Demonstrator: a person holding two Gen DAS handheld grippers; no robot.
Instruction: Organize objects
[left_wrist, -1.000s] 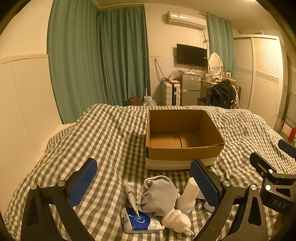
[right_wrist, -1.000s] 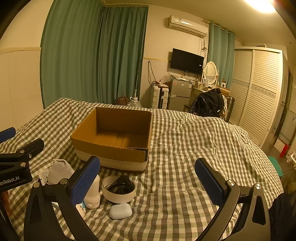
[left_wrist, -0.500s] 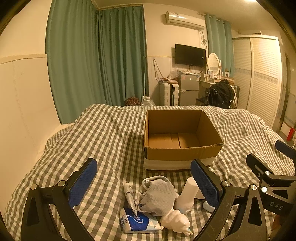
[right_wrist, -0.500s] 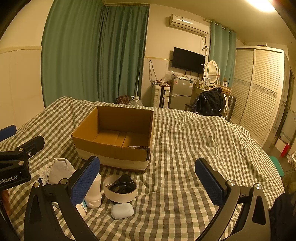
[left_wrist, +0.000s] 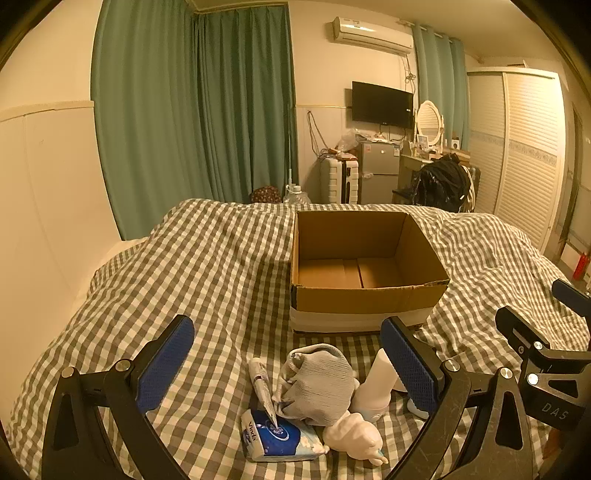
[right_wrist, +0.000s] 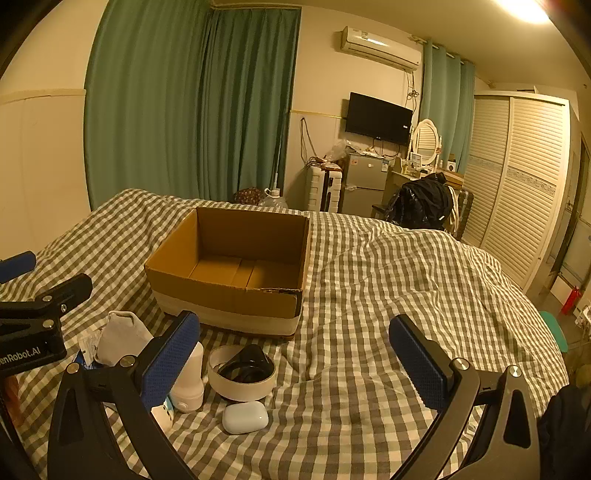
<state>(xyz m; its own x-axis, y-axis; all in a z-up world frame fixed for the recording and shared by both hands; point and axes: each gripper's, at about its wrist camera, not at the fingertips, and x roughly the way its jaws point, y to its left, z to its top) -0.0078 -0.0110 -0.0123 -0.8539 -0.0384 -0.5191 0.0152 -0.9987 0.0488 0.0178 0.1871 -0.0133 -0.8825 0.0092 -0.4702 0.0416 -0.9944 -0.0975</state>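
An open, empty cardboard box (left_wrist: 364, 266) (right_wrist: 236, 264) stands on the checked bed. In front of it lies a pile: a grey cloth pouch (left_wrist: 316, 384) (right_wrist: 122, 338), a small tube (left_wrist: 263, 387), a blue tissue pack (left_wrist: 275, 435), a white toy figure (left_wrist: 356, 435), a white bottle (left_wrist: 376, 384) (right_wrist: 188, 380). A roll of tape (right_wrist: 242, 373) with a black item inside and a white earbud case (right_wrist: 245, 416) lie nearby. My left gripper (left_wrist: 288, 360) is open above the pile. My right gripper (right_wrist: 295, 356) is open above the bed, right of the tape roll.
The checked duvet (right_wrist: 406, 295) covers the whole bed. A cream wall (left_wrist: 40, 206) and green curtains (left_wrist: 192, 110) stand at the left. A fridge, suitcase, dresser and wardrobe (right_wrist: 517, 184) stand beyond the bed's far end.
Both views have shifted slightly, the box and pile sitting a little closer and lower. Both grippers stay open and nothing was picked up.
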